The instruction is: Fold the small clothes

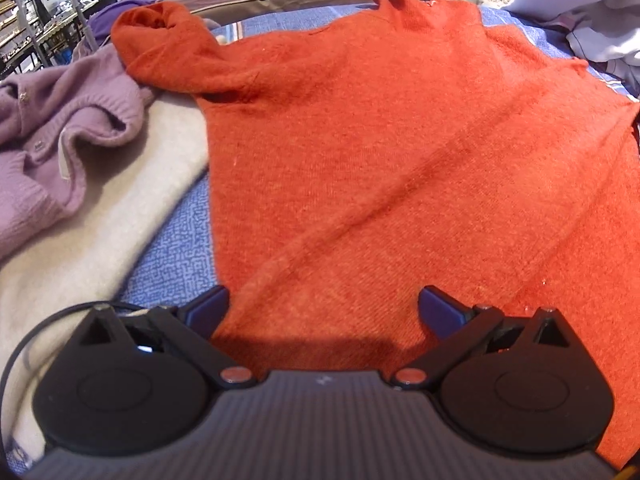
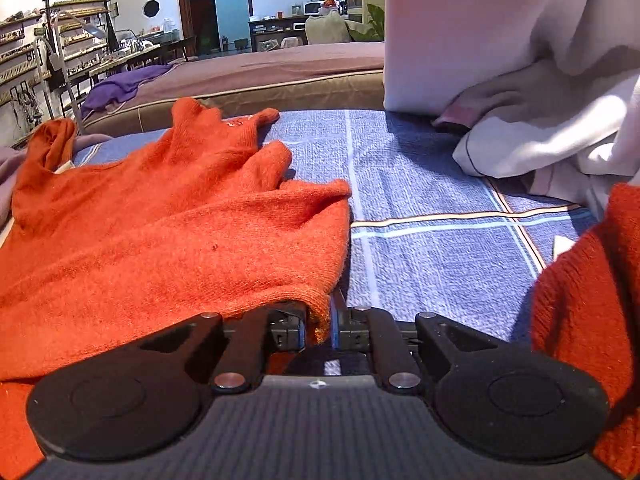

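A blue patterned bedspread (image 2: 420,264) with pale crossing stripes covers the surface under both grippers and stretches away ahead of them. The orange knitted sweater (image 1: 380,152) lies spread on it, filling most of what is ahead of the left gripper (image 1: 322,304), with a diagonal crease running across its body and one sleeve (image 1: 168,48) bunched up far ahead to the left. Left of that gripper lies a cream knit garment (image 1: 100,200), and a lilac cardigan (image 1: 60,120) is crumpled on top of it. Ahead and to the right of the right gripper (image 2: 320,320) sits a heap of white fabric (image 2: 540,140). A second patch of orange knit (image 2: 580,300) shows close by on its right; whether it belongs to the same sweater cannot be told.

The left gripper's blue-padded fingers (image 1: 208,308) stand wide apart, with the sweater's near hem lying between them and neither pad pressing it. The right gripper's jaws are drawn close together, pinching the ribbed edge of the sweater's near right corner (image 2: 320,312).
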{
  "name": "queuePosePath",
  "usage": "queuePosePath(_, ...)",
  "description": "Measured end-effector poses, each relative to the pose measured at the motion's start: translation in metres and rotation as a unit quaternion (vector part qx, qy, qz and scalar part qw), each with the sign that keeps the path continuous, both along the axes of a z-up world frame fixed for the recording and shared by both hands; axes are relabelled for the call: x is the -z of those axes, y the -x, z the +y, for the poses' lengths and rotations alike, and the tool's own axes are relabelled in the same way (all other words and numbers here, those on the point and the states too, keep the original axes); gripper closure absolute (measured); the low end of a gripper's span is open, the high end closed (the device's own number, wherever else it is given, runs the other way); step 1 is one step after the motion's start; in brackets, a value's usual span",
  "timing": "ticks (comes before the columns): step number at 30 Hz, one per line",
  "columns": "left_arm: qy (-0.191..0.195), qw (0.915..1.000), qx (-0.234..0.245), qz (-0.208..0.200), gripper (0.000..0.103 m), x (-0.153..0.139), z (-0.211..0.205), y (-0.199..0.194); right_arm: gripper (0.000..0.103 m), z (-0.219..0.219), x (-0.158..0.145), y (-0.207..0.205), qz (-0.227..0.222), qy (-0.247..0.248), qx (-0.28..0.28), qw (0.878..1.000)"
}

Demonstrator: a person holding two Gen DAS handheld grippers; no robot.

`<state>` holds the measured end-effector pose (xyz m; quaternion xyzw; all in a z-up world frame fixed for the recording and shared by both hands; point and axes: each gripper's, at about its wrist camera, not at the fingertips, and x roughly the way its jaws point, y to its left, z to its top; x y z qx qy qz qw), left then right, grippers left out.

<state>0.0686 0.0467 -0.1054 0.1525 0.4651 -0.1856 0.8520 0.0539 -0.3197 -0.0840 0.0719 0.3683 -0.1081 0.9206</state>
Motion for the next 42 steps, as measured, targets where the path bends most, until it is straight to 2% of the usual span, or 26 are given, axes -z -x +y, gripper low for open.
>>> queuePosePath(3, -0.011, 0.9999, 0.007, -0.001, 0.0, 0.0, -0.006, 0.001, 0.083, -0.002, 0.013, 0.004, 0.04, 0.029, -0.02, 0.999)
queuePosePath(4, -0.013, 0.9999, 0.009, 0.0, 0.0, 0.0, -0.007, 0.0, 0.078, -0.002, 0.015, 0.006, 0.042, 0.036, -0.021, 0.998)
queuePosePath(5, -0.012, 0.9999, 0.011, 0.002, 0.0, 0.001, -0.006, -0.001, 0.063, -0.004, 0.015, 0.007, 0.047, 0.029, -0.016, 0.998)
queuePosePath(7, -0.007, 0.9999, 0.012, 0.006, 0.0, 0.001, -0.004, -0.003, 0.055, -0.005, 0.006, 0.006, 0.061, 0.009, -0.006, 0.998)
queuePosePath(9, -0.002, 0.9999, 0.012, 0.007, 0.0, 0.002, -0.002, -0.003, 0.038, -0.003, -0.017, 0.014, 0.019, 0.004, -0.014, 1.0)
queuePosePath(10, 0.0, 0.9999, 0.011, 0.008, 0.0, 0.003, -0.001, -0.004, 0.016, -0.005, -0.029, 0.015, 0.007, -0.004, -0.014, 1.0)
queuePosePath(11, 0.001, 0.9999, 0.01, 0.009, 0.0, 0.003, -0.002, -0.004, 0.003, -0.009, -0.037, 0.014, 0.002, -0.01, -0.007, 1.0)
queuePosePath(12, -0.001, 0.9999, 0.01, 0.009, 0.0, 0.003, -0.003, -0.004, 0.003, -0.016, -0.044, 0.01, -0.006, -0.02, 0.002, 1.0)
queuePosePath(15, -0.002, 0.9999, 0.011, 0.009, 0.0, 0.003, -0.002, -0.004, 0.004, -0.044, -0.05, -0.008, -0.018, -0.09, 0.033, 0.995)
queuePosePath(17, -0.003, 0.9999, 0.011, 0.009, 0.0, 0.003, -0.002, -0.004, 0.005, -0.062, -0.039, -0.029, -0.014, -0.135, 0.059, 0.989)
queuePosePath(19, -0.005, 0.9999, 0.01, 0.011, 0.0, 0.002, -0.002, -0.004, 0.007, -0.073, -0.017, -0.058, 0.016, -0.156, 0.074, 0.985)
queuePosePath(20, -0.008, 0.9999, 0.01, 0.011, 0.0, 0.002, -0.003, -0.004, 0.013, -0.074, -0.007, -0.07, 0.024, -0.163, 0.074, 0.984)
queuePosePath(24, -0.015, 0.9997, 0.01, 0.014, 0.0, 0.001, -0.006, -0.006, 0.017, -0.071, 0.03, -0.106, 0.053, -0.166, 0.083, 0.981)
queuePosePath(26, -0.013, 0.9998, 0.008, 0.012, 0.0, 0.001, -0.006, -0.008, 0.085, -0.063, 0.03, -0.112, 0.046, -0.153, 0.065, 0.985)
queuePosePath(27, -0.011, 0.9999, 0.004, 0.009, 0.0, 0.001, -0.007, -0.009, 0.087, -0.061, 0.029, -0.114, 0.055, -0.139, 0.064, 0.987)
queuePosePath(28, -0.01, 0.9999, 0.003, 0.006, 0.0, 0.001, -0.008, -0.01, 0.088, -0.062, 0.024, -0.115, 0.057, -0.121, 0.074, 0.988)
queuePosePath(31, -0.015, 0.9998, 0.01, -0.002, 0.0, 0.003, -0.02, -0.018, 0.09, -0.073, 0.004, -0.11, 0.023, -0.069, 0.094, 0.993)
queuePosePath(33, -0.024, 0.9996, 0.007, -0.013, 0.0, 0.006, -0.03, -0.024, 0.091, -0.081, -0.004, -0.115, 0.021, -0.048, 0.087, 0.995)
queuePosePath(34, -0.028, 0.9995, 0.008, -0.016, 0.0, 0.006, -0.034, -0.027, 0.097, -0.084, -0.004, -0.117, 0.023, -0.039, 0.086, 0.995)
queuePosePath(35, -0.029, 0.9994, 0.012, -0.018, 0.0, 0.006, -0.036, -0.03, 0.096, -0.091, -0.003, -0.122, 0.025, -0.029, 0.094, 0.995)
queuePosePath(37, -0.024, 0.9997, 0.007, -0.007, 0.0, 0.006, -0.035, -0.035, 0.088, -0.1, 0.001, -0.126, 0.038, -0.035, 0.11, 0.993)
queuePosePath(39, -0.024, 0.9997, 0.004, -0.002, 0.0, 0.003, -0.033, -0.036, 0.078, -0.099, -0.003, -0.118, 0.023, -0.043, 0.117, 0.992)
queuePosePath(40, -0.025, 0.9997, 0.005, -0.003, 0.0, 0.001, -0.032, -0.036, 0.072, -0.093, -0.009, -0.113, 0.006, -0.045, 0.11, 0.993)
queuePosePath(42, -0.026, 0.9996, -0.008, -0.006, 0.0, -0.006, -0.026, -0.037, 0.071, -0.076, -0.02, -0.101, -0.002, -0.062, 0.067, 0.996)
